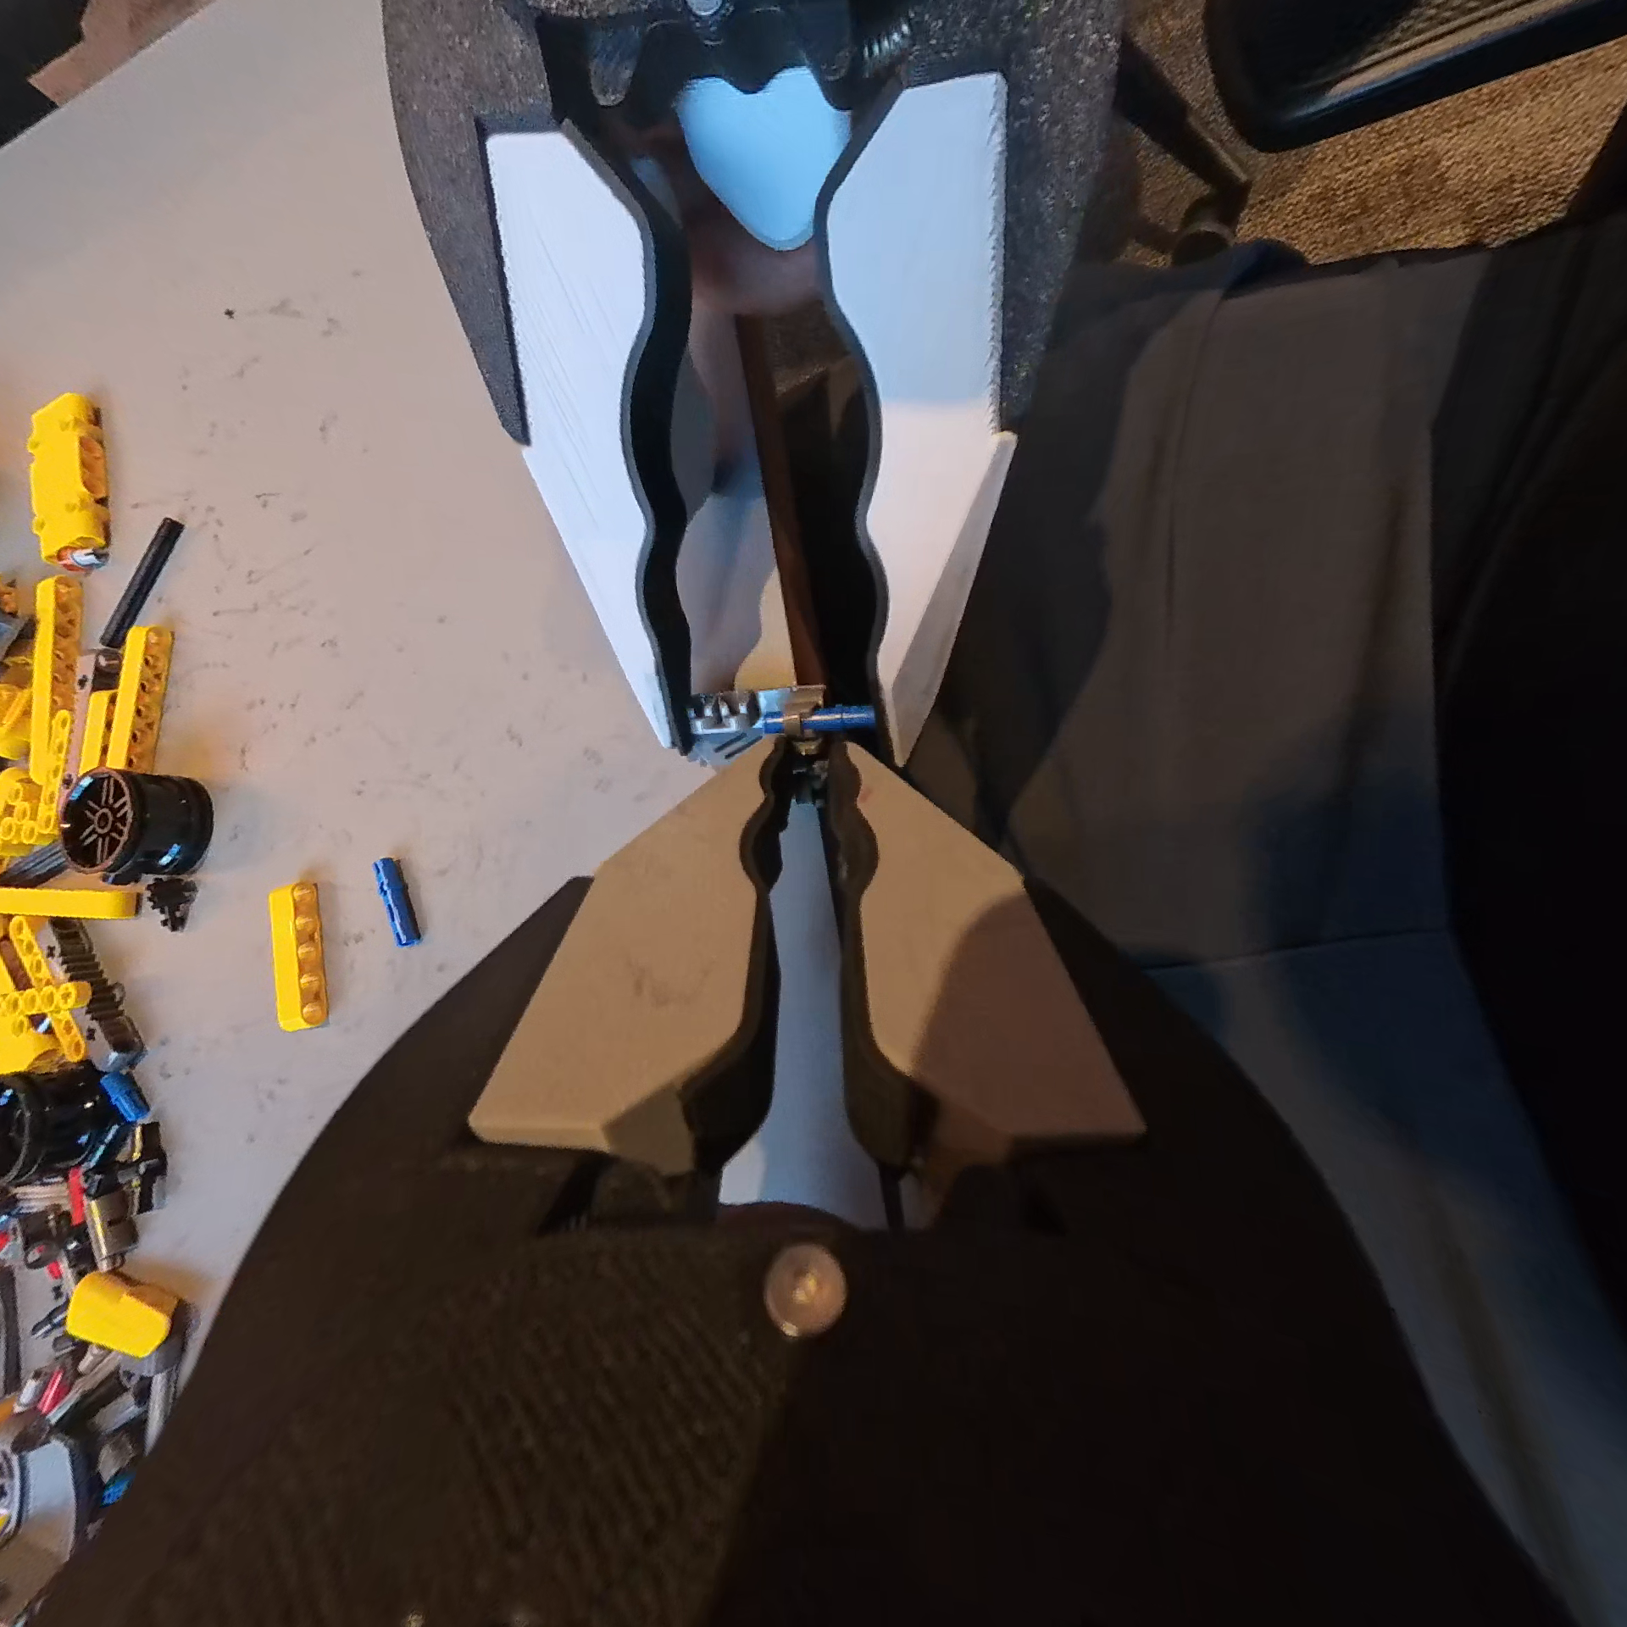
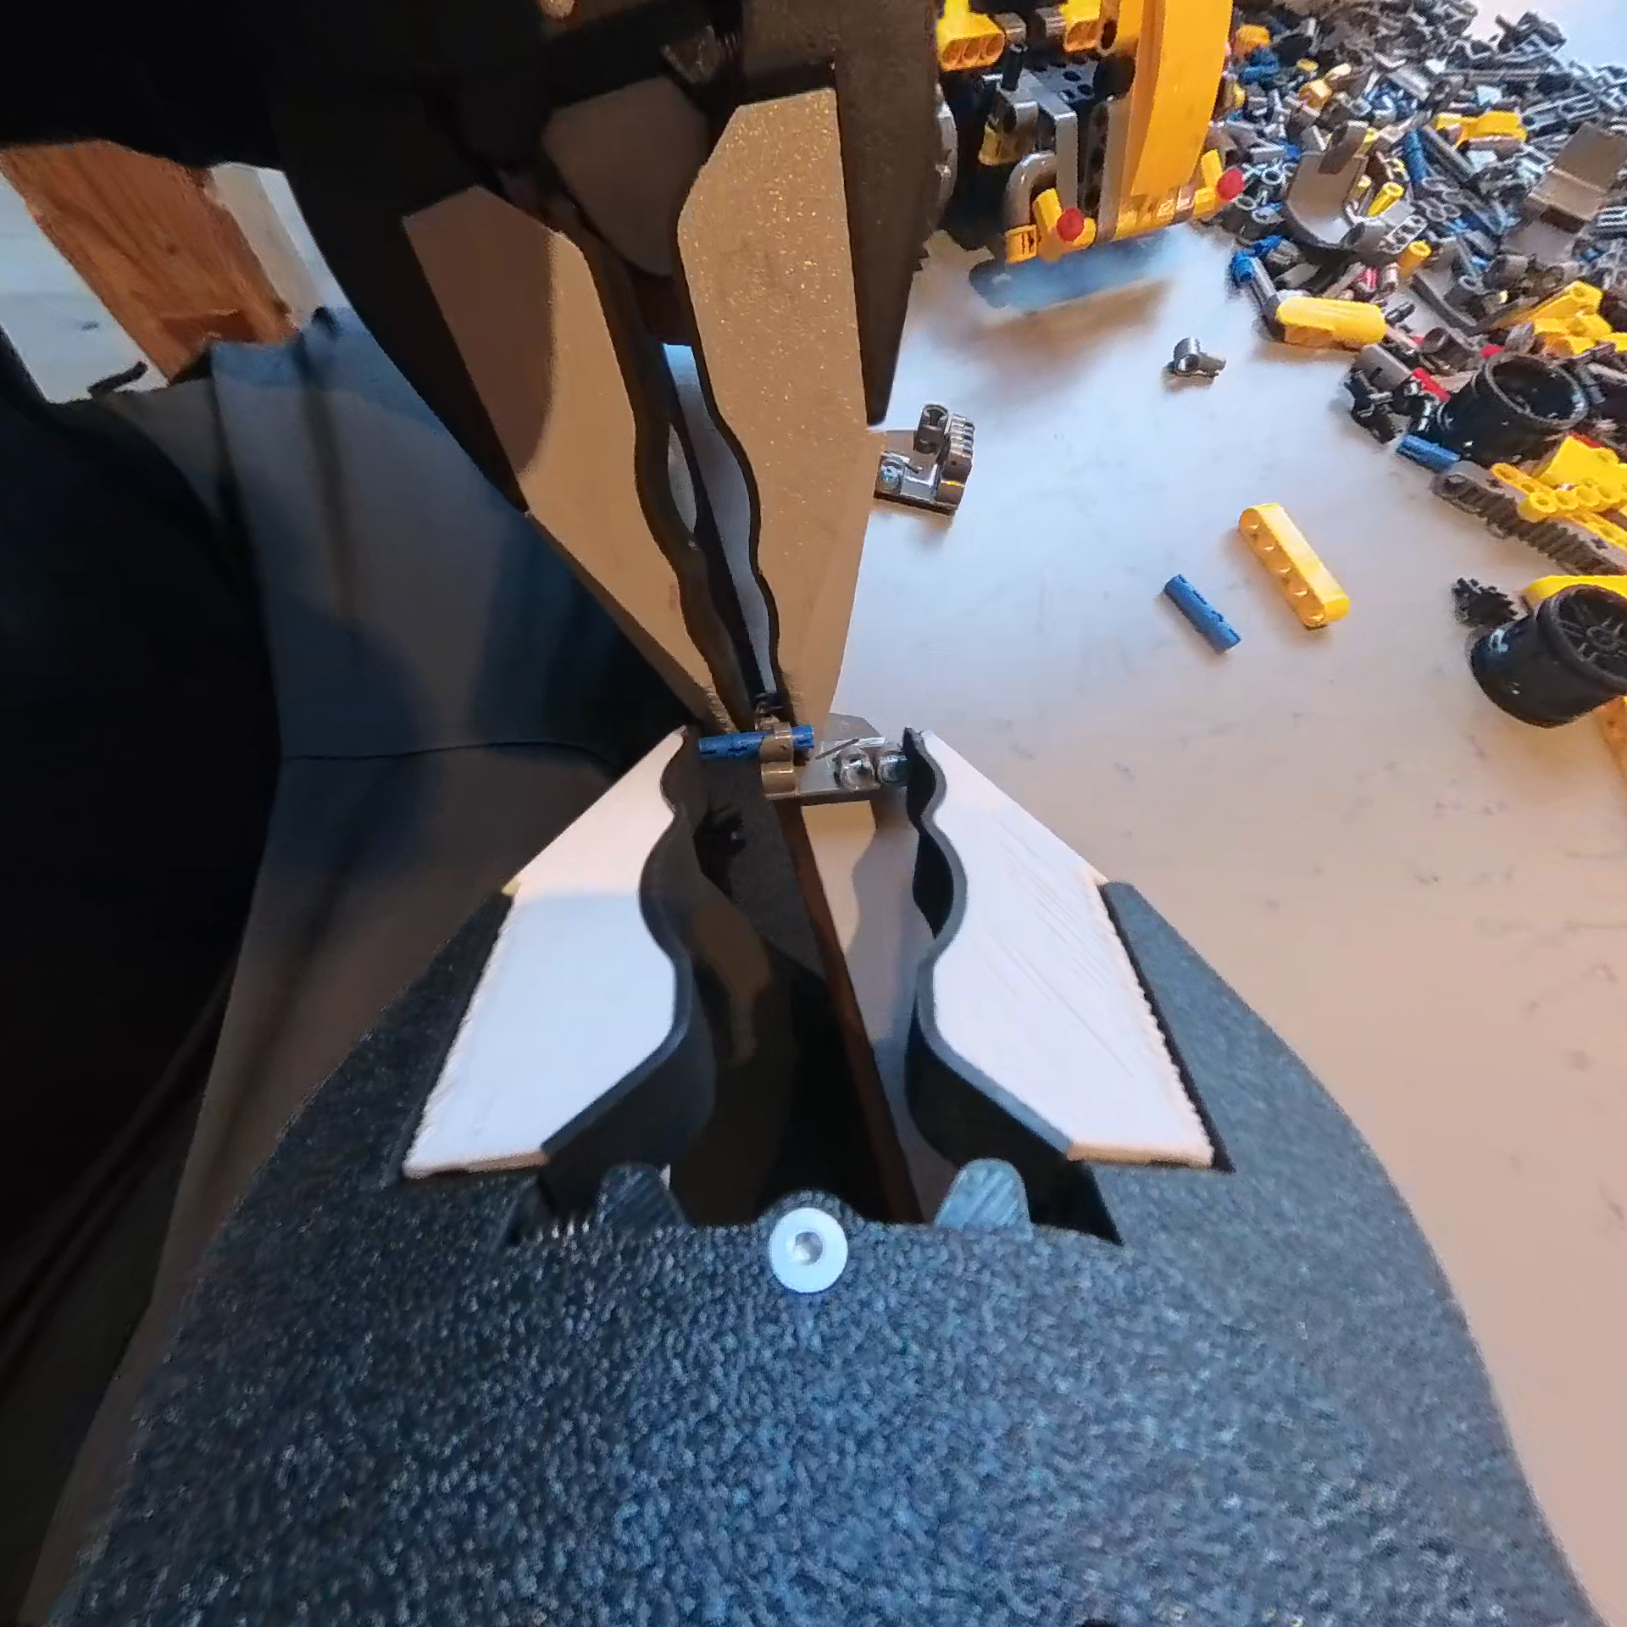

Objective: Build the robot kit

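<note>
My right gripper [image 2: 797,748], with white fingers, is shut across a small grey part [image 2: 836,768] with a blue pin [image 2: 731,744] through it. It holds this above the table's near edge. My left gripper [image 1: 807,770], with beige fingers, meets it tip to tip. Its jaws are nearly closed, pinching a small grey connector [image 1: 803,724] on the blue pin [image 1: 841,717]. In the left wrist view the right gripper [image 1: 779,722] comes in from the top. In the right wrist view the left gripper [image 2: 775,695] comes in from the top.
On the white table [image 1: 308,352] lie a loose blue pin [image 1: 396,902], a yellow beam [image 1: 299,955], a black wheel [image 1: 141,819] and a pile of yellow and grey parts [image 2: 1409,132]. A grey part [image 2: 929,462] lies apart. A person's dark clothing [image 1: 1277,704] is beside the table. Less than 4 cm separates the two grippers' tips.
</note>
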Tool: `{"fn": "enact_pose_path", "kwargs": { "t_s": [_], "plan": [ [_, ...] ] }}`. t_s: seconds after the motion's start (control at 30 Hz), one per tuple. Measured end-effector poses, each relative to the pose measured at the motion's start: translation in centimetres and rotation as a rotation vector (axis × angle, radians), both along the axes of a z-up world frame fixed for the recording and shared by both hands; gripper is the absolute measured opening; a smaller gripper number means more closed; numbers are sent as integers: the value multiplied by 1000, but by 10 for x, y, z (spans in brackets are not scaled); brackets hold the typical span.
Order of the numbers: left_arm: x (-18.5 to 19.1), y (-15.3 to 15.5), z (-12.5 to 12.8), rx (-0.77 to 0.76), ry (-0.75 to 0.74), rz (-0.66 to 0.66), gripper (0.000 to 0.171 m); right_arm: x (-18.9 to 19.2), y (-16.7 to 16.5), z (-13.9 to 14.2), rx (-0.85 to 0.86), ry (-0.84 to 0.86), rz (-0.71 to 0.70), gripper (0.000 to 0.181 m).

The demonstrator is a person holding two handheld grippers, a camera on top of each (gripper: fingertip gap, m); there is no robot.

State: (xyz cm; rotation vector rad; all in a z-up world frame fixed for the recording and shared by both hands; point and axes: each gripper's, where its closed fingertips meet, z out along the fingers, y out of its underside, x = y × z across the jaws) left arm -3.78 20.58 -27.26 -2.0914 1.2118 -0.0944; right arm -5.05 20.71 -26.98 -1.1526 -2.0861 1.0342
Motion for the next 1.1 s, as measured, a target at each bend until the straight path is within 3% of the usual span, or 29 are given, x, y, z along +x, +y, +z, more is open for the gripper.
{"fn": "enact_pose_path", "kwargs": {
  "t_s": [0.8, 1.1],
  "plan": [
    [-3, -1, 0, -28, 10, 29, 6, -4, 0, 0, -8, -10, 45, 40],
    [-7, 5, 2, 45, 60, 43, 6, -4, 9, 8, 26, 73, -61, 48]
  ]
}}
